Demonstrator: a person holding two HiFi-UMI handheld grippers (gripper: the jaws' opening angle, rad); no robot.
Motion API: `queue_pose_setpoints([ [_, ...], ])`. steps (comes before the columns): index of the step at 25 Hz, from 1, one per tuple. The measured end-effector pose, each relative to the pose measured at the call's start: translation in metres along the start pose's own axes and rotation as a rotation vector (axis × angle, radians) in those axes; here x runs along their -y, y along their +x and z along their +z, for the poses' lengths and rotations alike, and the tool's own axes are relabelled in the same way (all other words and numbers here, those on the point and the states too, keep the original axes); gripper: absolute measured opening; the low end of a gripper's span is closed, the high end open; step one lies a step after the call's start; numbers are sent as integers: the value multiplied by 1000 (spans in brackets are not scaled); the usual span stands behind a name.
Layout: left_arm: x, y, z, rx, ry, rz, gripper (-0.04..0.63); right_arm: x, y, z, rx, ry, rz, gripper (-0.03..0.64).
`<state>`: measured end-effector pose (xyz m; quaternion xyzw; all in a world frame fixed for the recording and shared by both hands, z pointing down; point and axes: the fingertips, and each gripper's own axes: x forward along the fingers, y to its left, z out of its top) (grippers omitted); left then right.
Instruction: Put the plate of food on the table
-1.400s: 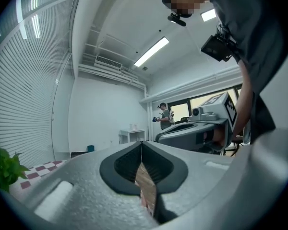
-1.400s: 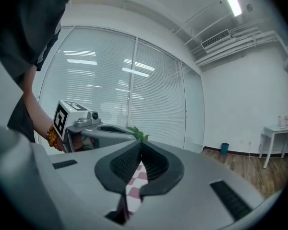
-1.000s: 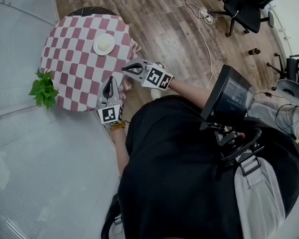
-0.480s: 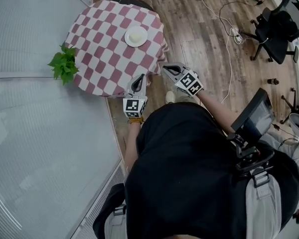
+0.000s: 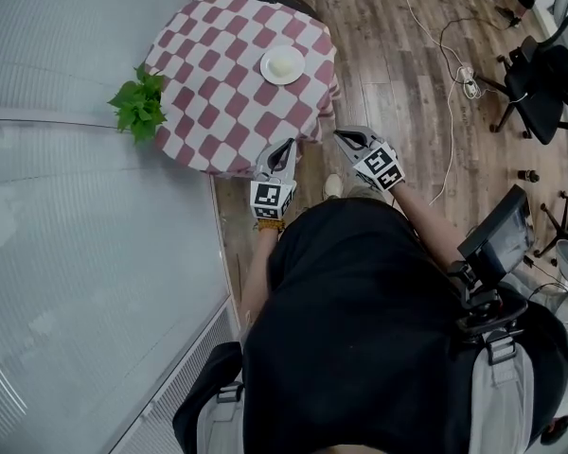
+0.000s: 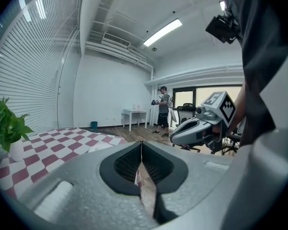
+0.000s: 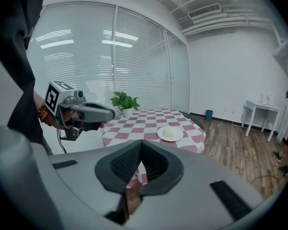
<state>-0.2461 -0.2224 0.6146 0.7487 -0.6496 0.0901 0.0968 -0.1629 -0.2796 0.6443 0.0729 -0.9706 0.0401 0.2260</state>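
Note:
A white plate with a pale mound of food sits on the round table with a pink-and-white checked cloth; it also shows in the right gripper view. My left gripper is held just off the table's near edge, shut with nothing between its jaws. To its right, my right gripper hangs over the wooden floor, likewise shut and empty. Both are well short of the plate.
A small green plant in a white pot stands at the table's left edge by the window blinds. Office chairs and cables lie on the floor to the right. A person stands far off beside a small white table.
The table and plate have slid up and to the right in the head view. Both grippers have drawn back from over the cloth to just off its near edge. The plate stays put.

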Motion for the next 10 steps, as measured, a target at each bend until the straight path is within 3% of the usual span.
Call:
queue_pose_setpoints([
  [10,-2,-1,-4,-13,-17,4,6,-7,4,-1,-13,7,17,9],
])
